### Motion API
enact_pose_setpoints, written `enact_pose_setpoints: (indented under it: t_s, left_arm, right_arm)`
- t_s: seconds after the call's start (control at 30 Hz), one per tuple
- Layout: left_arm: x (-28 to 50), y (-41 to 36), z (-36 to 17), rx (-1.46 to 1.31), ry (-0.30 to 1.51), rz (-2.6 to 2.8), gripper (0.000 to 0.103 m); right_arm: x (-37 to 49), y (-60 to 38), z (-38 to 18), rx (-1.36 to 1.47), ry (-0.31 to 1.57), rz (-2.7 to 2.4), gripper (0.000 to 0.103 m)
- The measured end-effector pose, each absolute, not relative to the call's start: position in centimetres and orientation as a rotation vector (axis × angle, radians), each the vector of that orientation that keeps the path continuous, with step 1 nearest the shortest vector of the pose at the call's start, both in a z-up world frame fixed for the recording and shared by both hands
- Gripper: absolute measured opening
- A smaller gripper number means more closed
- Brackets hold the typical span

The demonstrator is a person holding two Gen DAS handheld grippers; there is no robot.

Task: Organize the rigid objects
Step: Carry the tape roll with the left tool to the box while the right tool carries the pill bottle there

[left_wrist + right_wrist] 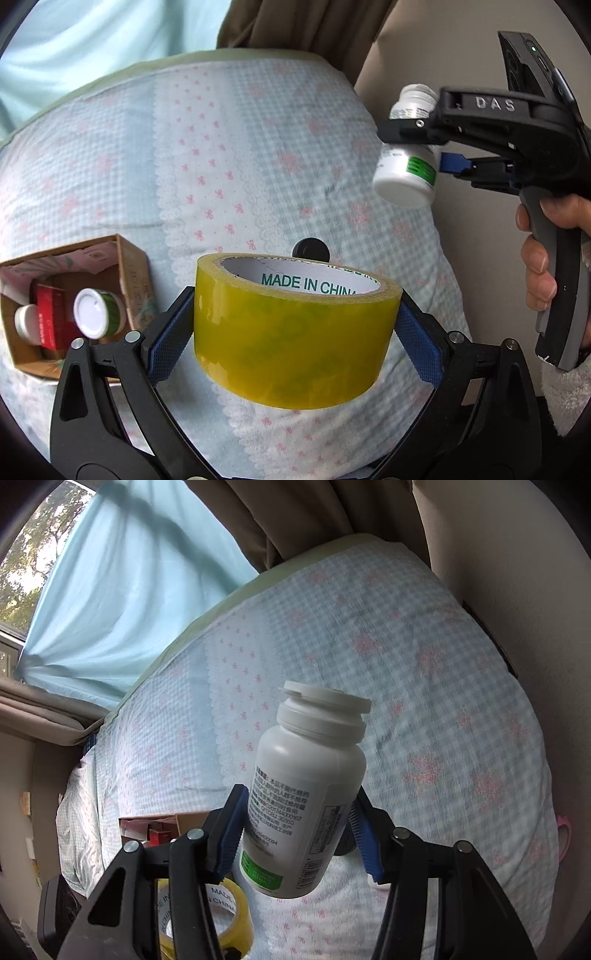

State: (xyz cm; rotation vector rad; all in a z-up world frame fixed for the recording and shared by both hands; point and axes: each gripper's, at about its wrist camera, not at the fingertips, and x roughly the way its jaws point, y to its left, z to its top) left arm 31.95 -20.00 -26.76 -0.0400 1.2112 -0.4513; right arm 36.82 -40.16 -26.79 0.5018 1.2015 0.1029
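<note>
Tape roll (221,919) in right wrist view: largely hidden behind gripper linkage, bottom cut by frame edge. Cardboard box (162,825) there: only top edge visible, contents unclear. Black round object (311,249) behind tape roll (295,328) in left wrist view: mostly occluded, identity indeterminate. Bottle (406,162) label: print too small.

Black right gripper (424,147), "DAS" embossed, blue pads, silver screws.

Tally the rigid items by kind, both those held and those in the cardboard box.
White pill bottles: 3, one in the right gripper, two in the cardboard box
Yellow tape roll: 1, in the left gripper
Red carton: 1
Total: 5
</note>
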Motion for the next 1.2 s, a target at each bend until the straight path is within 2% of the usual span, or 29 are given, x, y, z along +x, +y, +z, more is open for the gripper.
enact_pose_setpoints:
  t_s: [0.27,0.57,0.83,1.2]
  left_arm:
    - [28.1,-13.7,-20.2,-0.101,1.102,-0.348,0.098]
    - [25.3,-3.7,-16.2,-0.149,1.027,-0.261,0.099]
    - [25.5,7.0,-16.1,-0.148,1.030,-0.268,0.099]
    - [30.5,18.7,-20.7,-0.107,1.130,-0.302,0.098]
  right_arm:
    - [31.9,-35.6,-19.7,0.391,1.152,0.189,0.050]
    - [27.6,-27.6,-17.1,0.350,1.138,0.275,0.051]
    - [25.7,-17.8,-17.7,0.366,1.139,0.274,0.050]
    - [26.5,-5.7,-22.3,0.473,1.196,0.197,0.051]
